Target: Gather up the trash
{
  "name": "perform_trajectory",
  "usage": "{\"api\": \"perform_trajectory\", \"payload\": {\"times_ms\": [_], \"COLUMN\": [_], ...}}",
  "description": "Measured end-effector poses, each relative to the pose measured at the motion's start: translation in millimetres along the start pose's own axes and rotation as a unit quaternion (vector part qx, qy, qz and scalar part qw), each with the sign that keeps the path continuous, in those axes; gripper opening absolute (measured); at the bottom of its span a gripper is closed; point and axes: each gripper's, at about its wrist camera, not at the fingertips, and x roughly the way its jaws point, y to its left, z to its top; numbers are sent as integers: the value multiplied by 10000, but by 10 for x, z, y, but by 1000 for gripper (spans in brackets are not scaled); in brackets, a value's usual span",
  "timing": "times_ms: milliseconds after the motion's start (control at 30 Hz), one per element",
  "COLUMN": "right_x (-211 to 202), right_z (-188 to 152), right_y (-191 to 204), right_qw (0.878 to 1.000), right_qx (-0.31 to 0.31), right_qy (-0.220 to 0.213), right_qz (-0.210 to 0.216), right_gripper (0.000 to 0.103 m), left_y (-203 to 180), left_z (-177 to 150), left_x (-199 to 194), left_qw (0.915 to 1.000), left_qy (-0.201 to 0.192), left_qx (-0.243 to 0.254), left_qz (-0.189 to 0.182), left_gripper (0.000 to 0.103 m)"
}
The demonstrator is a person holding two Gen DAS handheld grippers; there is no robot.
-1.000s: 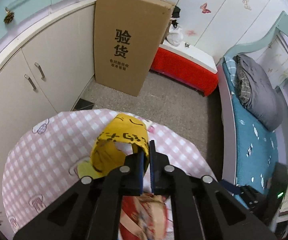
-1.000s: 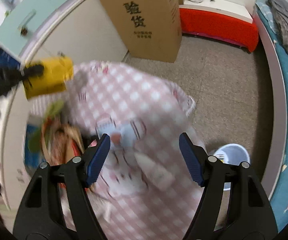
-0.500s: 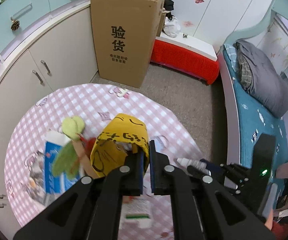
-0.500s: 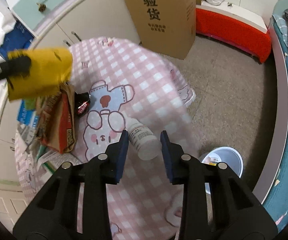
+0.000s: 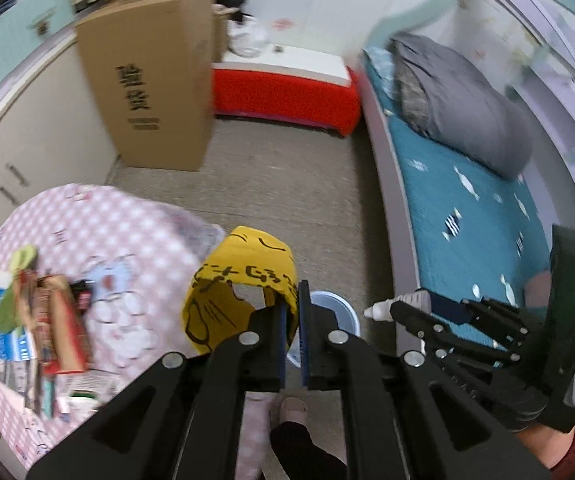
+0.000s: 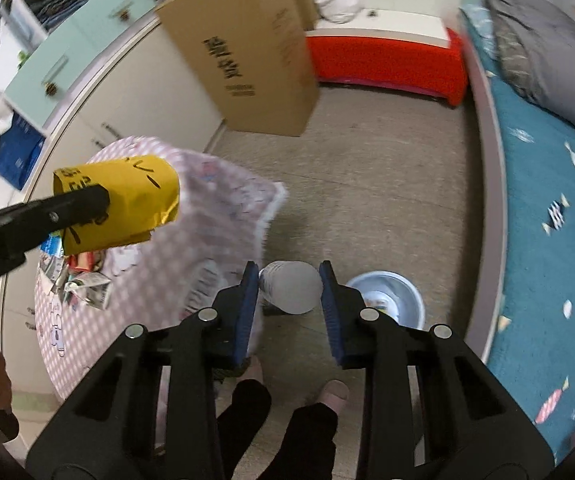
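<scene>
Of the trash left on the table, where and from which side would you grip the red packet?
Grip the red packet across its narrow width near the middle, coming from above. It lies flat and long on the table, with other litter close on its left.

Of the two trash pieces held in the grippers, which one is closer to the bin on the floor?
The white bottle in the right gripper; it hangs beside the bin, while the yellow wrapper is over the table.
</scene>
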Motion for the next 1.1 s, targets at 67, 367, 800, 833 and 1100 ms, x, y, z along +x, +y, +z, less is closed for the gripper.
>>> {"api": "perform_trajectory", "payload": {"times_ms": [67, 367, 800, 833, 1100], "right_x": [-38, -236, -625, -645, -817], "right_z": [-38, -153, -204, -211, -272], "right_y": [-166, -644, -976, -995, -1126], "right_qw": [9999, 9977, 9921, 9916, 9883], "right_qx": [116, 659, 1150, 1184, 1353], "right_qy": [-23, -147, -493, -511, -692], "right_qz": [16, 16, 7, 1, -138], "right_gripper": [46, 54, 58, 58, 60], "left_y": [-181, -710, -1213, -1253, -1458], "left_z": [-18, -148, -80, -67, -26], "left_x": [97, 420, 478, 478, 488], "left_qw": [9998, 9969, 9924, 9919, 9888], "left_qy": [127, 625, 713, 708, 720], "left_qx": [103, 435, 977, 1034, 1272], "left_qz": [-64, -180, -221, -224, -290], "left_gripper": [5, 5, 5, 5, 5]}}
